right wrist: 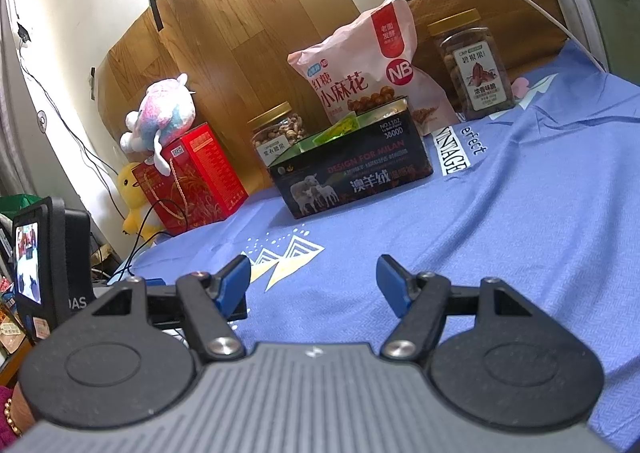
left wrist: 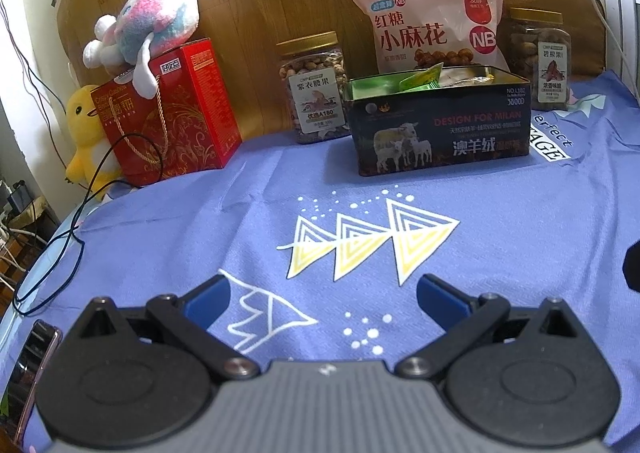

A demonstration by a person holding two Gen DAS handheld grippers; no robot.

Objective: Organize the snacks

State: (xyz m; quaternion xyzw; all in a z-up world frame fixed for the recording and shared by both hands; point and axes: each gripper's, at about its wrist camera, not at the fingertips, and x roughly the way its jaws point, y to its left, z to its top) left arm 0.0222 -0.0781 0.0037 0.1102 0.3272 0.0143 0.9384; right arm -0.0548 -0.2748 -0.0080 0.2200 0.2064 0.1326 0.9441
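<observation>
A dark tin box (left wrist: 438,133) with sheep on its side stands open at the back of the blue cloth, with small green and pale snack packets (left wrist: 424,80) inside. It also shows in the right wrist view (right wrist: 352,177). Behind it lean a pink snack bag (left wrist: 428,21) (right wrist: 360,69) and two gold-lidded nut jars, one left (left wrist: 314,89) (right wrist: 276,133), one right (left wrist: 538,57) (right wrist: 474,65). My left gripper (left wrist: 322,299) is open and empty above the cloth. My right gripper (right wrist: 314,279) is open and empty too.
A red gift box (left wrist: 172,113) with a pink plush toy (left wrist: 152,25) on top and a yellow plush duck (left wrist: 86,133) stand at the back left. A black cable (left wrist: 80,221) trails over the cloth's left edge. A phone (left wrist: 30,365) lies at the near left.
</observation>
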